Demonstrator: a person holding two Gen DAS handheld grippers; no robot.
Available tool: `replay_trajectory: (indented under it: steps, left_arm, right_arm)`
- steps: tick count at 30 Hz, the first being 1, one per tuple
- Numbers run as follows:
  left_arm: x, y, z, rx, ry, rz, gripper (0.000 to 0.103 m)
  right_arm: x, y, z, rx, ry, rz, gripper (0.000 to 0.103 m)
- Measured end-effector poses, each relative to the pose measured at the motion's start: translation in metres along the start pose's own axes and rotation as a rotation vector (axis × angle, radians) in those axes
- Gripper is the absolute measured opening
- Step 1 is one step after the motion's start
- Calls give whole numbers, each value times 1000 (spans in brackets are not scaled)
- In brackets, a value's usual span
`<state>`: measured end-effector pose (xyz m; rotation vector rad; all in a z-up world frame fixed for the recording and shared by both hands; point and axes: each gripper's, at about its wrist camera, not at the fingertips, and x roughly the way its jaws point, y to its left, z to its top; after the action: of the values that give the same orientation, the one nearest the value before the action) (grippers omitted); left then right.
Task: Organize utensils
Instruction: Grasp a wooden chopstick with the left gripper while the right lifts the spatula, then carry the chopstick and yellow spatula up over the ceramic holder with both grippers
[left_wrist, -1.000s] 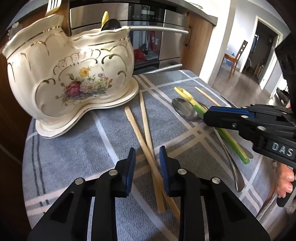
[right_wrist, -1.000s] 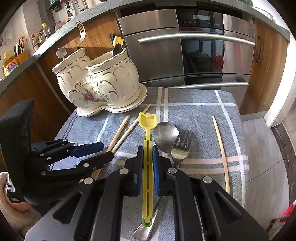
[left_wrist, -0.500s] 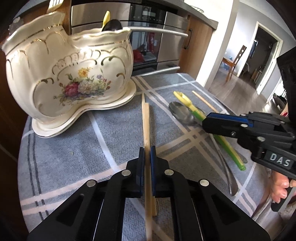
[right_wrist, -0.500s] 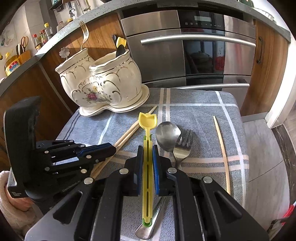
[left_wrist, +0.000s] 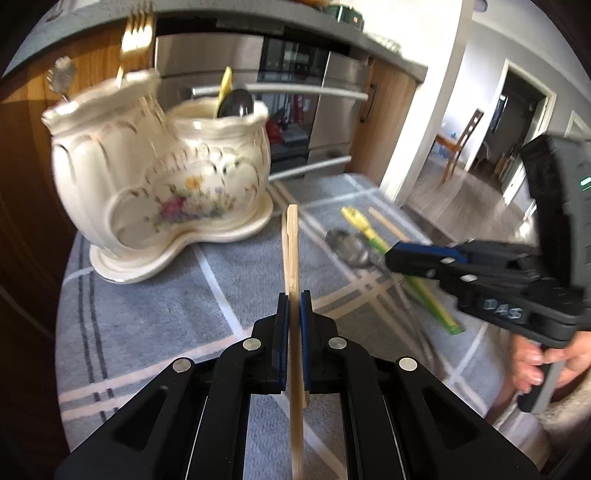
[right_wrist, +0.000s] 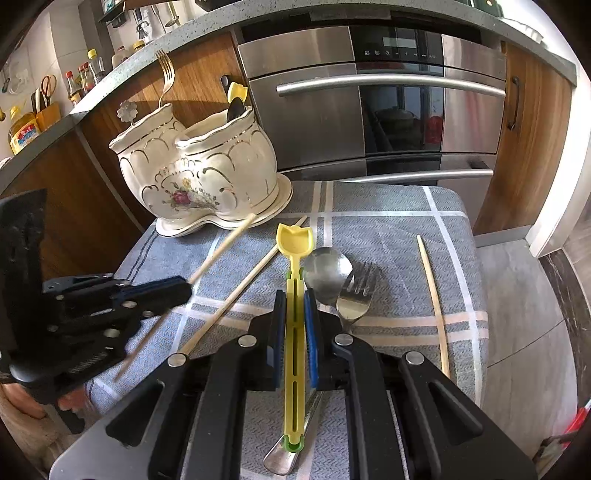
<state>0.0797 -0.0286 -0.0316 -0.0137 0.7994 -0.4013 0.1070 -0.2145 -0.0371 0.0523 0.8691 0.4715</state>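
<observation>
Left wrist view: the left hand-held gripper (left_wrist: 291, 306) is pressed together on a pale wooden chopstick (left_wrist: 293, 251), pinching it mid-length so its tip rises off the grey plaid cloth (left_wrist: 155, 314) towards the cream floral two-pot ceramic holder (left_wrist: 159, 177), probably its destination. A gold fork (left_wrist: 135, 35) stands in the holder's left pot, a dark spoon (left_wrist: 236, 103) in its right. The right hand-held gripper (left_wrist: 397, 254) crosses in from the side; its grip is unclear here.

Right wrist view: the right hand-held gripper (right_wrist: 295, 306) is pinching a yellow plastic scoop-ended utensil (right_wrist: 294, 295), lying on the desk beside a steel spoon (right_wrist: 327, 273) and steel fork (right_wrist: 356, 295). Only this view shows a second chopstick (right_wrist: 236, 295) lying flat and a third chopstick (right_wrist: 432, 299) well apart, right.
</observation>
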Motion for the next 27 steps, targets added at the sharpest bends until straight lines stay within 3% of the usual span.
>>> replay_trajectory:
  steps: [9, 13, 16, 20, 27]
  left_arm:
    - [-62, 17, 22, -44, -156, 5, 7]
    - [-90, 31, 51, -53, -269, 34, 7]
    - [-107, 49, 74, -85, -366, 18, 7]
    - [-107, 77, 101, -127, -473, -19, 7]
    - [-86, 109, 130, -181, -541, -29, 7]
  right_arm:
    - [-3, -3, 10, 37, -37, 18, 10]
    - [-7, 4, 18, 35, -66, 35, 10]
    - [-18, 12, 33, 22, -143, 30, 10]
    - [-29, 24, 58, 9, -245, 38, 10]
    - [-13, 50, 106, -21, -330, 71, 10]
